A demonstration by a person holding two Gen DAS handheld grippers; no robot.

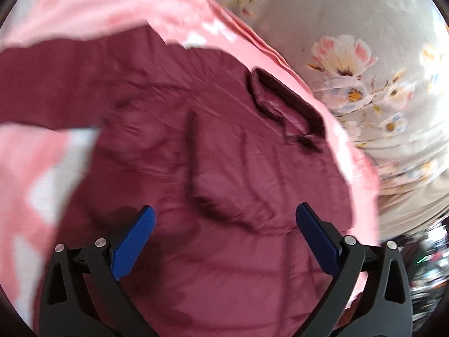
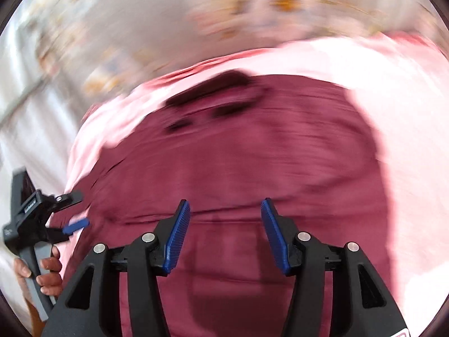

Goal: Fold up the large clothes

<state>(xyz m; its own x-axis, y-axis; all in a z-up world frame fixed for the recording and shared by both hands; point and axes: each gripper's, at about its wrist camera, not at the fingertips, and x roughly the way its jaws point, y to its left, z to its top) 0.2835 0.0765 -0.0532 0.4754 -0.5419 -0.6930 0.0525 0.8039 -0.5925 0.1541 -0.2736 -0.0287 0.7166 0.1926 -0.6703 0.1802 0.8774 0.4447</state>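
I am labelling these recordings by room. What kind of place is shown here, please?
Probably a bedroom at home: a maroon shirt lies spread on a pink sheet, as on a bed, with flowered cloth beyond it.

Both views bright, soft daylight, no hard glare. Strong fisheye curvature; dark vignette rings corners. Right wrist view heavily motion-smeared: floral bedsheet (image 2: 252,8) and maroon shirt (image 2: 238,154) streaked sideways. Left wrist view moderately blurred; shirt collar (image 1: 283,104) readable. Faint claw shadows on cloth near blue pads (image 1: 134,241), which stay sharp.
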